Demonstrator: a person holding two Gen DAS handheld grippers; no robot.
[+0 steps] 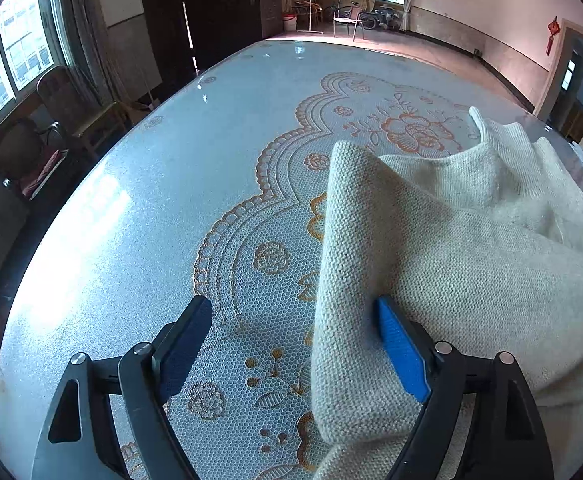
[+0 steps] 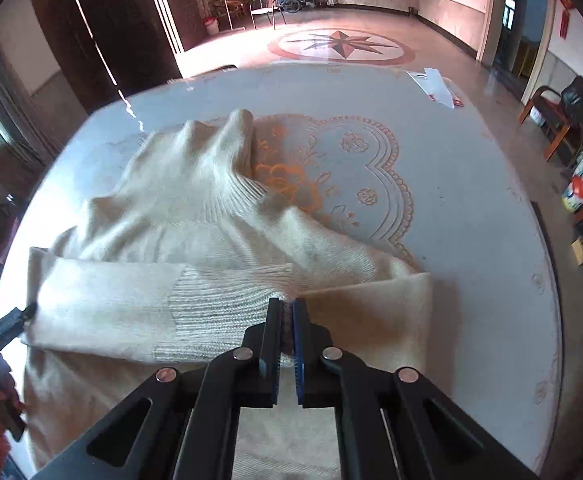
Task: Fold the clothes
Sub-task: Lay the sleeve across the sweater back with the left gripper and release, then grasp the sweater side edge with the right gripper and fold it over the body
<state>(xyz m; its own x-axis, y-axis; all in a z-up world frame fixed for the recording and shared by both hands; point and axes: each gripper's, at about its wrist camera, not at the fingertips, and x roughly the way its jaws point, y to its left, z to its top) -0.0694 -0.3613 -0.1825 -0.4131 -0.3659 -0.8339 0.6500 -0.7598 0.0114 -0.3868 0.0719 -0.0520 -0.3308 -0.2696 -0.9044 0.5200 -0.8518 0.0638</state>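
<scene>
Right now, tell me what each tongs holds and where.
Right tongs: shut on the cream sweater at its ribbed edge. Left tongs: open, gripping nothing.

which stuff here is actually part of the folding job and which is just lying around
Part of the job:
- cream knit sweater, part folded on the table
- right gripper, jaws shut on the sweater's ribbed edge
- left gripper, jaws open, sweater fold between them

Just lying about:
- white papers at the table's far edge
- lace-patterned table cover
- chairs by the window
</scene>
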